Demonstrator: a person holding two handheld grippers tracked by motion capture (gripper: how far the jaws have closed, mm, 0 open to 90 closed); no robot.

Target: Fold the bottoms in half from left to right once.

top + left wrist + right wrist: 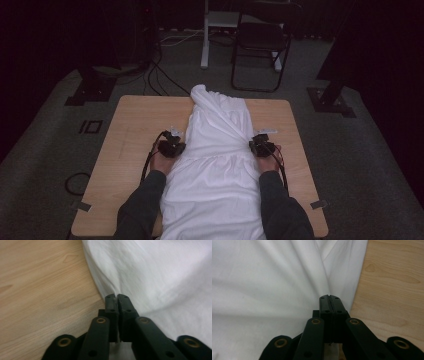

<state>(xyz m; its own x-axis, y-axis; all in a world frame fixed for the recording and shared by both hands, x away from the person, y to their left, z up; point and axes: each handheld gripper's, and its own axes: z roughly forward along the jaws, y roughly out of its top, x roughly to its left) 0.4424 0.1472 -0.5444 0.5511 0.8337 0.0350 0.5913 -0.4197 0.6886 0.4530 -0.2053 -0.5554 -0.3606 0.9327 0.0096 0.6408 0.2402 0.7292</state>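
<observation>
A white garment (215, 150) lies lengthwise down the middle of the wooden table (135, 130), bunched narrow at the far end and hanging over the near edge. My left gripper (172, 146) sits at the cloth's left edge, about halfway along. In the left gripper view its jaws (116, 296) are pressed together with a sliver of white fabric (162, 272) pinched between them. My right gripper (261, 145) is at the opposite edge. Its jaws (329, 297) are closed on the cloth's (274, 277) border, beside bare wood.
Bare tabletop runs along both sides of the garment. Beyond the table stand a black folding chair (262, 40), a white stand (205, 35), floor cables (155, 75) and two dark stand bases (90, 90) (330, 97). The person's sleeves rest on the near part of the table.
</observation>
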